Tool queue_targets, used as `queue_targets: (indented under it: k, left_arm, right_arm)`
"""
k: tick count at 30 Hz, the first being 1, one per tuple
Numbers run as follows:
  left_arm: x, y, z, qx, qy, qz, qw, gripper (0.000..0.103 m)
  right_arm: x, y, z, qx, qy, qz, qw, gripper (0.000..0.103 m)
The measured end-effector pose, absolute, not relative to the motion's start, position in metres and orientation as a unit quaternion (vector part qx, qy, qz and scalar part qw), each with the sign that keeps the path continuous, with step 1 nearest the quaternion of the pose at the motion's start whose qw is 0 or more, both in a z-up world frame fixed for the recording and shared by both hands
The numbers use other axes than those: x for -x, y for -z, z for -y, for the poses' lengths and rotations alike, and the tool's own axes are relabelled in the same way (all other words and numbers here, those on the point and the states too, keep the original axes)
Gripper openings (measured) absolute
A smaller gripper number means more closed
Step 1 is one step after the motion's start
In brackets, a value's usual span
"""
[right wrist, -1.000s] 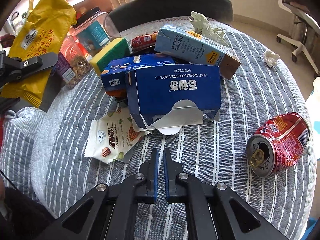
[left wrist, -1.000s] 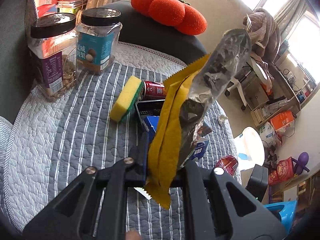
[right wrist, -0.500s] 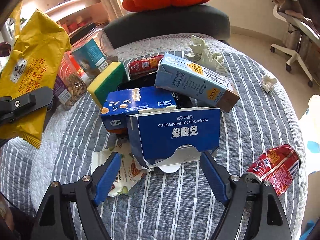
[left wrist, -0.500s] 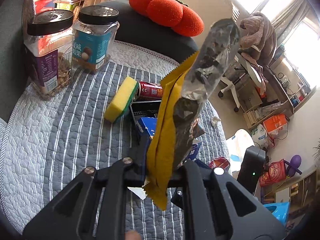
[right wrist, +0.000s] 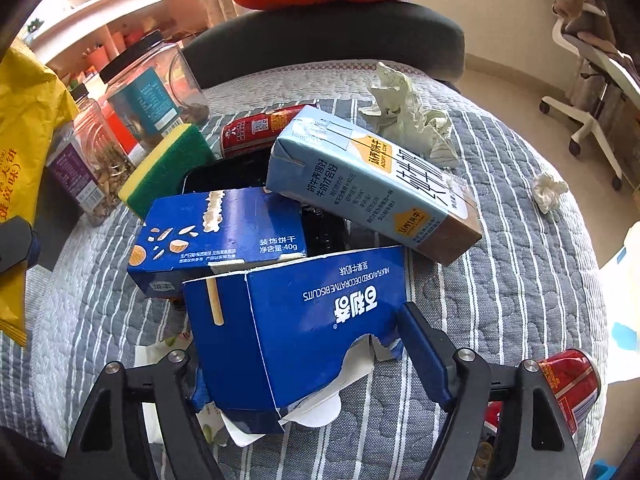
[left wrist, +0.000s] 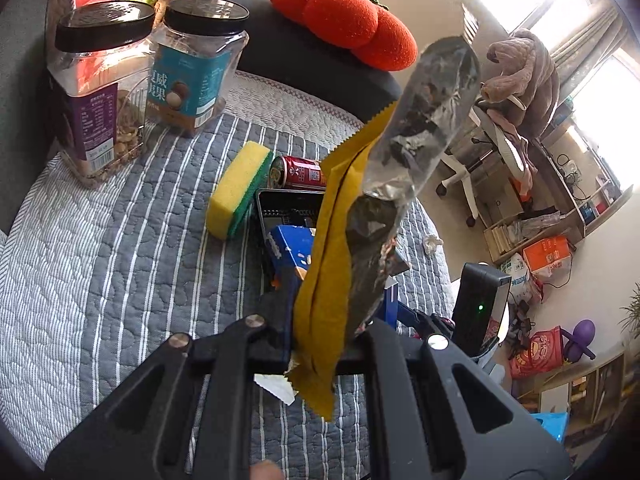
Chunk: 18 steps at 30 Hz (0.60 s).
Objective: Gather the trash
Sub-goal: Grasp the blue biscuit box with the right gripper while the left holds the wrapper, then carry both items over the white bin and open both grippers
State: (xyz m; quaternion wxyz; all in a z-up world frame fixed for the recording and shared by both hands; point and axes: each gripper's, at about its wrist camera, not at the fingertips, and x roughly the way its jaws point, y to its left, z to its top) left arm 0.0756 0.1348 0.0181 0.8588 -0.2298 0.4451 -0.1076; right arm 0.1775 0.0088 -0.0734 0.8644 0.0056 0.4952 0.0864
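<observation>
My left gripper (left wrist: 324, 332) is shut on a yellow snack bag (left wrist: 332, 240) with a silver lining, held upright above the quilted cushion (left wrist: 120, 240). The same bag (right wrist: 24, 152) shows at the left edge of the right wrist view. My right gripper (right wrist: 300, 352) straddles a torn dark blue biscuit box (right wrist: 304, 320). Its jaws are closing with the box between them, and the pads do not visibly press on it. Behind it lie a second blue box (right wrist: 224, 236), a pale blue milk carton (right wrist: 372, 184) and a red can (right wrist: 260, 128).
A crushed red can (right wrist: 568, 384) lies at the right. Crumpled tissues (right wrist: 408, 116) and a small wad (right wrist: 548, 192) sit farther back. A sponge (right wrist: 168, 164), a black tray (right wrist: 224, 172) and two jars (left wrist: 100, 92) stand at the left. A nut wrapper (right wrist: 152, 356) lies under the box.
The right gripper went from shut to wide open, moved forward over the dark blue box and now narrows around it. The left gripper keeps holding the yellow bag almost still.
</observation>
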Motion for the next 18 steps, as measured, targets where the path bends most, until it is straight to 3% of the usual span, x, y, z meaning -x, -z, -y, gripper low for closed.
queue_targets:
  k: [2,4,5,18]
  left_arm:
    - [-0.076,-0.017,-0.135,0.23,0.106,-0.446,0.858,0.012]
    - [-0.077,-0.017,-0.133,0.227,0.106,-0.447,0.858,0.012]
    - [-0.077,-0.016,-0.133,0.226,0.106,-0.447,0.859,0.012]
    - [-0.072,-0.022,-0.122,0.21,0.108,-0.442,0.865,0.012]
  right_arm:
    - [-0.178,0.074,-0.001,-0.01,-0.085,-0.499,0.862,0.04]
    - [-0.176,0.073,0.01,-0.02,-0.084,-0.503,0.86,0.022]
    - [-0.175,0.072,0.016,-0.026,-0.082,-0.501,0.861,0.018]
    - [-0.152,0.03,0.044,-0.05,-0.08,-0.45,0.888,0.016]
